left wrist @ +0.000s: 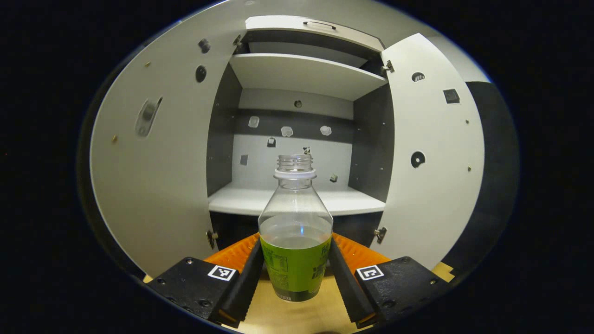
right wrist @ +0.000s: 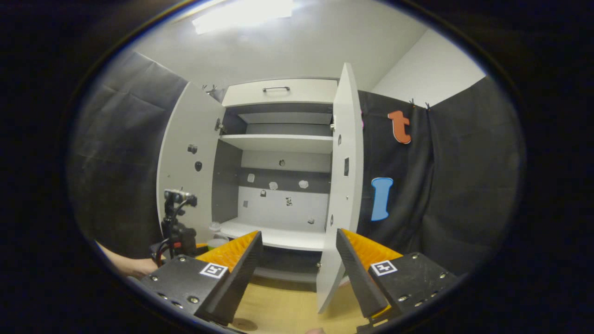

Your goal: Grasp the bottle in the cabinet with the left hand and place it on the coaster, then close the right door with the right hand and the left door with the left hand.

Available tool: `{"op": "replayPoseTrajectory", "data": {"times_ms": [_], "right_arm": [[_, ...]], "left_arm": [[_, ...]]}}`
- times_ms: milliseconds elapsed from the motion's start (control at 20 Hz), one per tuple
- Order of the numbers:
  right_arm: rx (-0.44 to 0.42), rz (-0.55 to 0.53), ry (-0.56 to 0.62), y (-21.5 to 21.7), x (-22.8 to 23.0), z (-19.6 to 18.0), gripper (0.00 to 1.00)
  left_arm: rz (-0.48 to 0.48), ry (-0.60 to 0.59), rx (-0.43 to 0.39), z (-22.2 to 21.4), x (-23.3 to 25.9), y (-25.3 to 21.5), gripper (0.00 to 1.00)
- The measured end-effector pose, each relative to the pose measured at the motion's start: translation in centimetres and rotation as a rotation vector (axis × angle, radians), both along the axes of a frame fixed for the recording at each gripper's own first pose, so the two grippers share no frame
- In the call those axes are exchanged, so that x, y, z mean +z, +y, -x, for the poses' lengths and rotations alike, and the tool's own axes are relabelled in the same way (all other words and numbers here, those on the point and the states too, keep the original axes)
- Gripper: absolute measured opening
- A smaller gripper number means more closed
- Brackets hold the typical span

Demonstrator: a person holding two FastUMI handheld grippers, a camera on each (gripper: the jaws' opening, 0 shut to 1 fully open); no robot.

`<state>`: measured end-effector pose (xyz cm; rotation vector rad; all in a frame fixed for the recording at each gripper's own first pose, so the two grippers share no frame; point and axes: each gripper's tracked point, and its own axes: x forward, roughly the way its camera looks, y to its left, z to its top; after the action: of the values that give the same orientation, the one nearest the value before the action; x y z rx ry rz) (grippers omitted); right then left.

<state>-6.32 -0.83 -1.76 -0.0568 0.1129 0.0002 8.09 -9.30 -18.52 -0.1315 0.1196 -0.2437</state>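
Clear bottle (left wrist: 295,232) pinched between left gripper (left wrist: 295,278) fingers (left wrist: 246,278).

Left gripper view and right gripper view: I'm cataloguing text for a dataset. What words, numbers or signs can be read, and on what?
Nothing can be quoted.
bottle, its label: print too small and blurred to read.
left claw: patterned square markers, no words.
right claw: same markers, no words.
cabinet: no text.

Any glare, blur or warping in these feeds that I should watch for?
Left gripper view: sharp, even light; cabinet doors bow from fisheye; bottle crisp. Right gripper view: ceiling light blown out at top, cabinet readable, edges curved.
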Motion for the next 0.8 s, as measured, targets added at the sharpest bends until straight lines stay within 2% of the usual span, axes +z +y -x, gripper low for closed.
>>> {"op": "replayPoseTrajectory", "data": {"times_ms": [50,100,300,400,500,600,700,800], "right_arm": [[-0.005,-0.001,0.01,-0.3,-0.4,0.3,0.96],[-0.007,-0.003,0.022,-0.5,-0.7,0.7,0.94],[-0.017,0.004,0.041,-1.2,-1.4,1.7,0.96],[-0.03,0.015,0.054,-1.7,-2.0,2.0,0.96],[-0.043,0.026,0.066,-2.1,-2.8,2.2,0.96],[-0.058,0.02,0.079,-2.5,-3.6,2.3,0.96],[-0.072,0.004,0.103,-2.6,-4.7,2.5,0.94],[-0.082,0.007,0.119,-2.4,-5.7,2.5,0.96]], "left_arm": [[0.007,0.011,-0.004,0.9,-1.5,-0.3,0.77],[0.006,0.025,-0.003,1.8,-3.0,-0.3,0.8],[0.007,0.04,-0.04,4.4,-7.6,-1.8,0.8],[0.011,0.042,-0.087,5.9,-10.0,-3.2,0.82],[0.039,0.033,-0.176,7.7,-11.6,-5.2,0.8],[0.017,0.022,-0.243,9.2,-13.2,-6.2,0.8],[-0.039,0.029,-0.269,10.0,-14.9,-6.3,0.8],[-0.052,0.03,-0.286,10.7,-16.1,-6.2,0.8]]}}
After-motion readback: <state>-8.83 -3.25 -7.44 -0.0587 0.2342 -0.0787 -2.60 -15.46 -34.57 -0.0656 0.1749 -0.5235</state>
